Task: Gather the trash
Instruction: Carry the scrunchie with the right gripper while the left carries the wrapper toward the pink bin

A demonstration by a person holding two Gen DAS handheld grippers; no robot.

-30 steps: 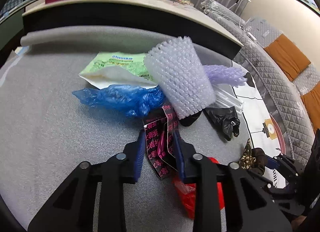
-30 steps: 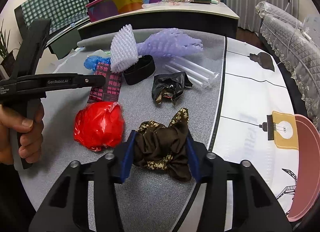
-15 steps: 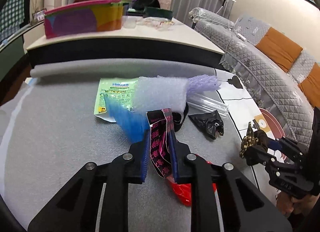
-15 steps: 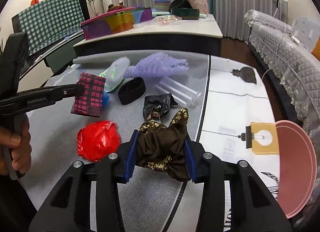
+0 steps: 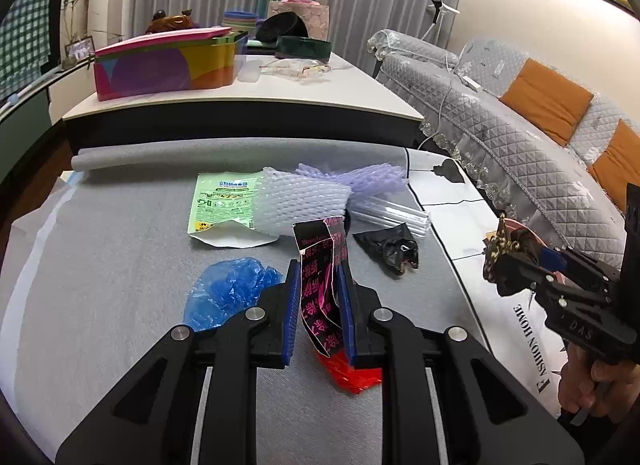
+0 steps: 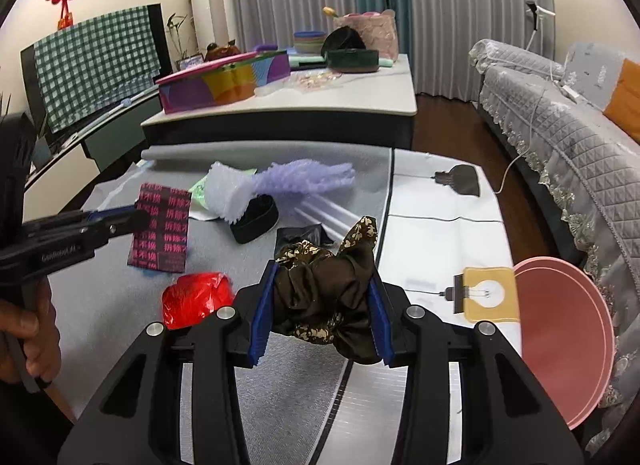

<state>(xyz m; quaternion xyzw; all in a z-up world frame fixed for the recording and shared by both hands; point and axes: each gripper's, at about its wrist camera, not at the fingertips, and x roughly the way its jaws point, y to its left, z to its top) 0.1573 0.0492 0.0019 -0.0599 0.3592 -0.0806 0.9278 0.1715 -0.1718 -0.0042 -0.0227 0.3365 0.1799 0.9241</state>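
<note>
My left gripper [image 5: 318,297] pinches a thin wrapper [image 5: 320,285], my right gripper [image 6: 320,315] clamps a scrunchie [image 6: 326,297] — the wrapper could slip before the pink bin [image 6: 560,337] at three o'clock.

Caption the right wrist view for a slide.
Right gripper holds a brown scrunchie above the table; left gripper lifts a black-pink wrapper.

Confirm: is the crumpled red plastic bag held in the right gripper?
No, the right gripper clamps a dark brown gold-patterned cloth, while the crumpled red plastic bag lies on the grey mat.
</note>
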